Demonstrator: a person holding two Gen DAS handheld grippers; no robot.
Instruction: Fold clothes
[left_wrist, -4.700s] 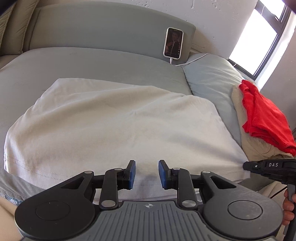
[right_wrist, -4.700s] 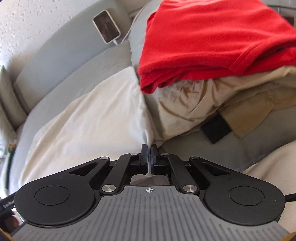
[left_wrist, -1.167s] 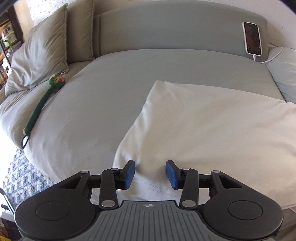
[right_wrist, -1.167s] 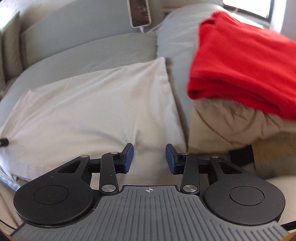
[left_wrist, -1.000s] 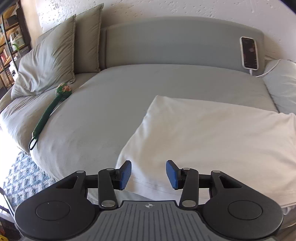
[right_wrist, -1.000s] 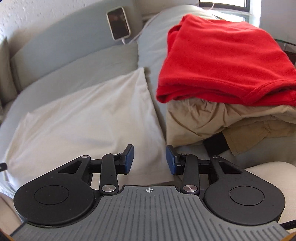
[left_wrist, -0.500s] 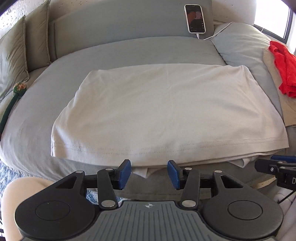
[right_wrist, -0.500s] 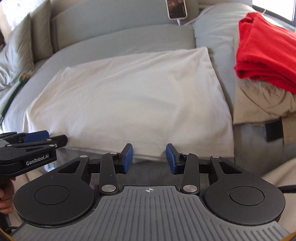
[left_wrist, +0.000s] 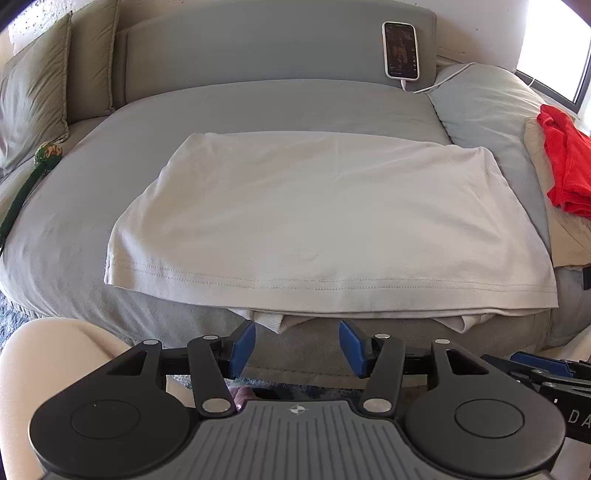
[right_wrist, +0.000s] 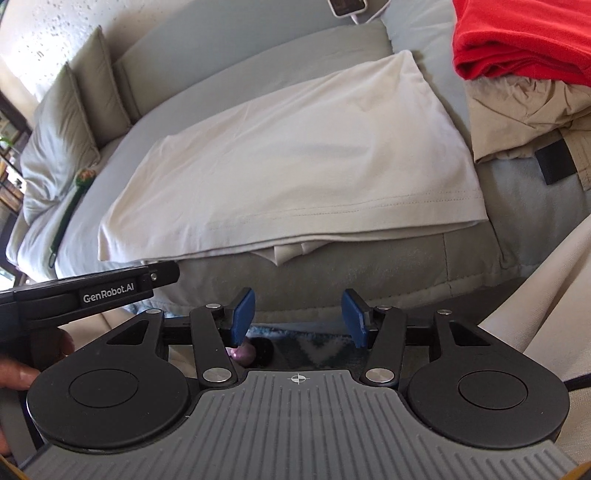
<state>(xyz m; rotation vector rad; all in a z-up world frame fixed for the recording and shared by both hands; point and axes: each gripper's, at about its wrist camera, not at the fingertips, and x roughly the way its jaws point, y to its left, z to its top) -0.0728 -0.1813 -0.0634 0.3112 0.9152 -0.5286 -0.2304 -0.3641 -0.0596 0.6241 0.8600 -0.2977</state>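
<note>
- Left wrist view: the left gripper (left_wrist: 297, 343) hangs at 6 o'clock, its blue-padded jaws opening with nothing between them, just short of the bed's front edge.
- At centre, the folded cream cotton T-shirt (left_wrist: 325, 218) lies flat on the grey bed (left_wrist: 258, 103), hem toward the camera.
- At 3 o'clock sits a red folded garment (left_wrist: 565, 166); at 1 o'clock a white phone (left_wrist: 400, 50) leans on the headboard.
- Right wrist view: the right gripper (right_wrist: 299, 317) is likewise opening and empty, below the shirt's hem.
</note>
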